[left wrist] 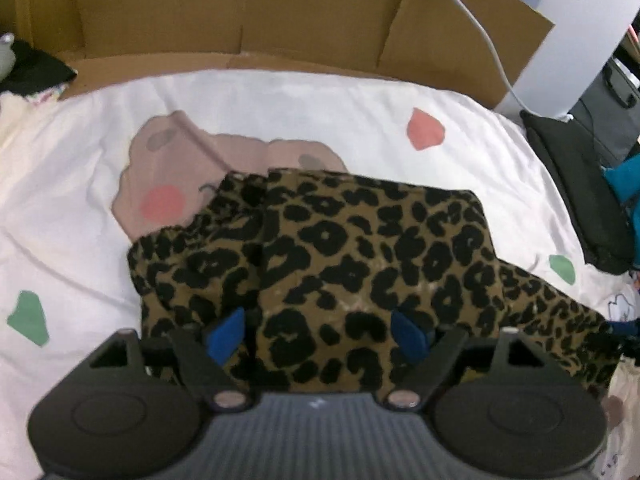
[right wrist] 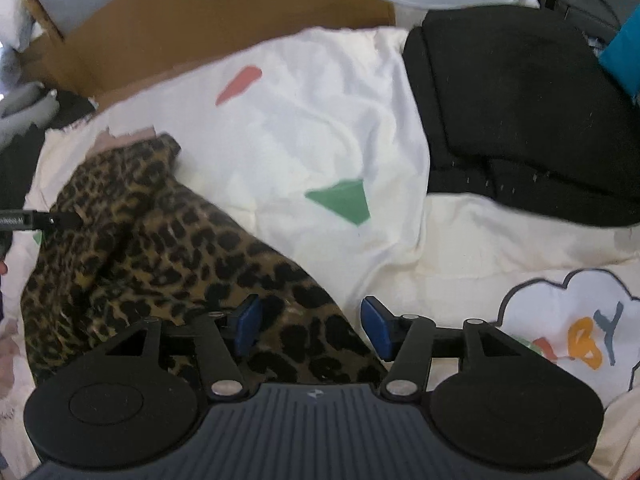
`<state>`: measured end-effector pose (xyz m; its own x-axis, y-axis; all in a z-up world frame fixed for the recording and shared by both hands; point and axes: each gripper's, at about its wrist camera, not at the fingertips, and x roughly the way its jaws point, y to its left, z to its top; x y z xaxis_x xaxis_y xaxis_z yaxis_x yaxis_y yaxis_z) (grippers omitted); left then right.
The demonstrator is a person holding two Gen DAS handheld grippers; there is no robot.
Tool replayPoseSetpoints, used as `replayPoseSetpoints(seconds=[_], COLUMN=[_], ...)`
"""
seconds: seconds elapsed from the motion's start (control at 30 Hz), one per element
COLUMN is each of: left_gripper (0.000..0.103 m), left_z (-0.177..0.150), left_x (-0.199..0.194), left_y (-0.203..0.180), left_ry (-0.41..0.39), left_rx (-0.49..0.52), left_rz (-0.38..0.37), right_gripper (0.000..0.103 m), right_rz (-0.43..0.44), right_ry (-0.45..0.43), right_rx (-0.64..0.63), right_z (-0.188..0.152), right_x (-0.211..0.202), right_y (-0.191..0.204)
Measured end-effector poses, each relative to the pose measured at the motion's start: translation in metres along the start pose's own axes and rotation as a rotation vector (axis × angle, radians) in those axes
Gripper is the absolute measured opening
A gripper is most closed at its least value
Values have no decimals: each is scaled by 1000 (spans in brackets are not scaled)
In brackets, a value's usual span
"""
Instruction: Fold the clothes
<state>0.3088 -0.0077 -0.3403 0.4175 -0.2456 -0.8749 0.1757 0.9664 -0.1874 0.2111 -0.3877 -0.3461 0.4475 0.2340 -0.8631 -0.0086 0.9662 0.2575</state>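
A leopard-print garment (left wrist: pixel 360 256) lies folded over on a white bedsheet (left wrist: pixel 80 184) with coloured patches. My left gripper (left wrist: pixel 318 334) hangs close above its near part, jaws open wide, blue pads (left wrist: pixel 226 332) apart with cloth beneath them but not pinched. In the right wrist view the same leopard-print garment (right wrist: pixel 160 248) runs from the left down under my right gripper (right wrist: pixel 312 328). That gripper stands open, its blue pads (right wrist: pixel 374 328) apart over the garment's near end, gripping nothing.
A cardboard wall (left wrist: pixel 240 12) stands behind the bed. A black folded cloth (right wrist: pixel 520 112) lies at the right, with a teal item (right wrist: pixel 624 52) past it. A white cable (left wrist: pixel 492 48) runs down the cardboard. A printed cloud with letters (right wrist: pixel 580 336) marks the sheet at right.
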Motion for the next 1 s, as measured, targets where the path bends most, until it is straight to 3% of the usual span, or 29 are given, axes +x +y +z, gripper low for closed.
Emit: replayPoseSetpoints(seconds=[0.03,0.1,0.13,0.17,0.2,0.23,0.3,0.53,0.77,1.0], left_gripper=[78,54,35,22,17,11,9,6,5,5], left_z=[-1,-2,-2,-1,-2,-2,-3,-9,-31,-74], left_x=[1,2,1,-1,-5,-9,-19,-72,-137,-198], left_y=[1,2,3,4,7,9,10,14,25,53], left_ry=[0,10,16,16,13,12,9,-21,-58,-76], left_rx=[6,16,11,0,-13,-24,-28,-55,-87,-165], left_rz=[-9,-6,7,13,0,-23,-57,-94,-54,0], right_gripper=[62,61,60,59,48,31,4,1,1,1], right_rz=[4,14,25,35,46,52,62,65,89,106], right_ry=[7,13,18,23,28,38,60,68,46,14], right_rx=[1,6,1,-4,-9,-13,-21,-56,-98,-127], right_z=[-1,-2,-3,-3,-4,-3,-3,2,-4,-21], right_x=[3,8,9,10,11,11,10,-13,-48,-74], right_y=[-2,-4,-3,-2,-1,1,5,19,33,54])
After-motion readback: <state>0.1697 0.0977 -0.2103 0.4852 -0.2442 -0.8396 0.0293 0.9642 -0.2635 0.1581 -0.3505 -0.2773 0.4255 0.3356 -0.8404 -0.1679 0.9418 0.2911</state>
